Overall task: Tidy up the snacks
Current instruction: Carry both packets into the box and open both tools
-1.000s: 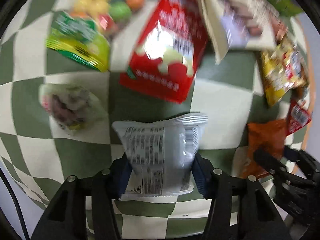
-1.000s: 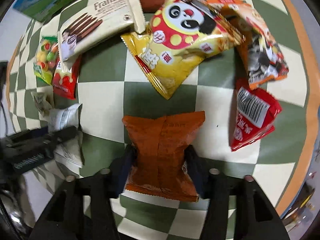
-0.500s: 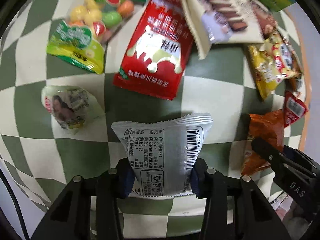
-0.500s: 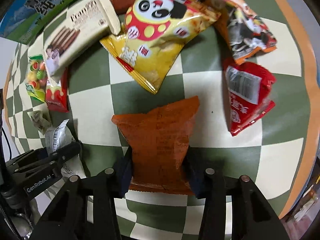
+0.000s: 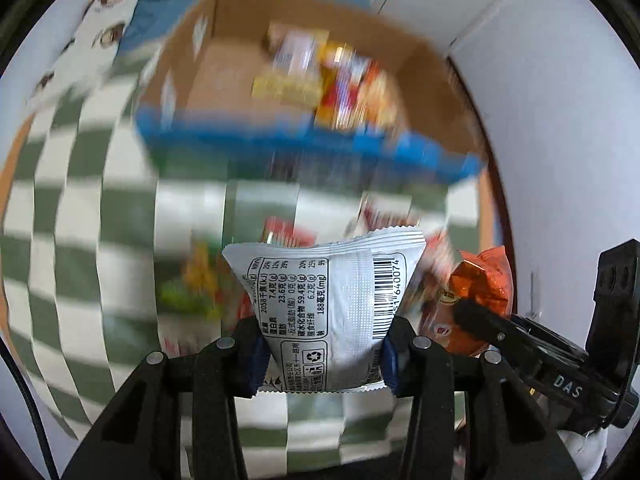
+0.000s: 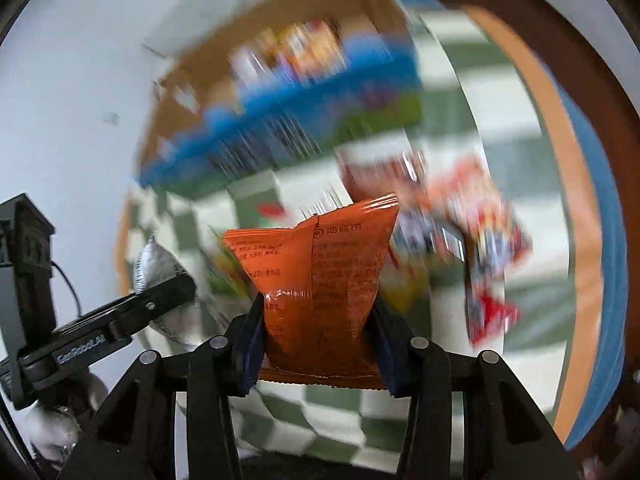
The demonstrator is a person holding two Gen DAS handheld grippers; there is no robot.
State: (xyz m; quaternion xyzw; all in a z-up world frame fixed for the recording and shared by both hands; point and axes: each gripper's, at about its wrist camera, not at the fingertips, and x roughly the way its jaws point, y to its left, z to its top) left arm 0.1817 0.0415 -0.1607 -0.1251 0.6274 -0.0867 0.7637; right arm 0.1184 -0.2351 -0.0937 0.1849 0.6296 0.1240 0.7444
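Left gripper (image 5: 324, 354): fingers clamped on both sides of a silver-white packet (image 5: 326, 308), held upright at 6 o'clock in the left wrist view. Back face toward camera: nutrition table, barcode, recycling mark, serrated top seal. The packet is sharp; everything behind it is motion-blurred.

Right gripper (image 6: 318, 344): fingers clamped on an orange packet (image 6: 318, 280), also upright at 6 o'clock in its own view. Crimped top edge, centre back seam, fine print not legible. The same orange packet shows at 4 o'clock in the left view, and the silver one at 8 o'clock in the right view, so the two grippers sit side by side, near each other.

Surroundings: green-and-white checkered tablecloth (image 5: 80, 240) with an orange border. Loose snack bags (image 6: 472, 232) lie on the cloth past the held packets, red and mixed colours, too blurred to identify singly.

Container: open cardboard box (image 5: 444, 84) with a blue printed near wall, at 12 o'clock in the left view and 11 o'clock in the right. Several packets (image 5: 332, 80) lie inside, yellow, red and white; kinds cannot be told. White wall (image 5: 560, 120) behind.
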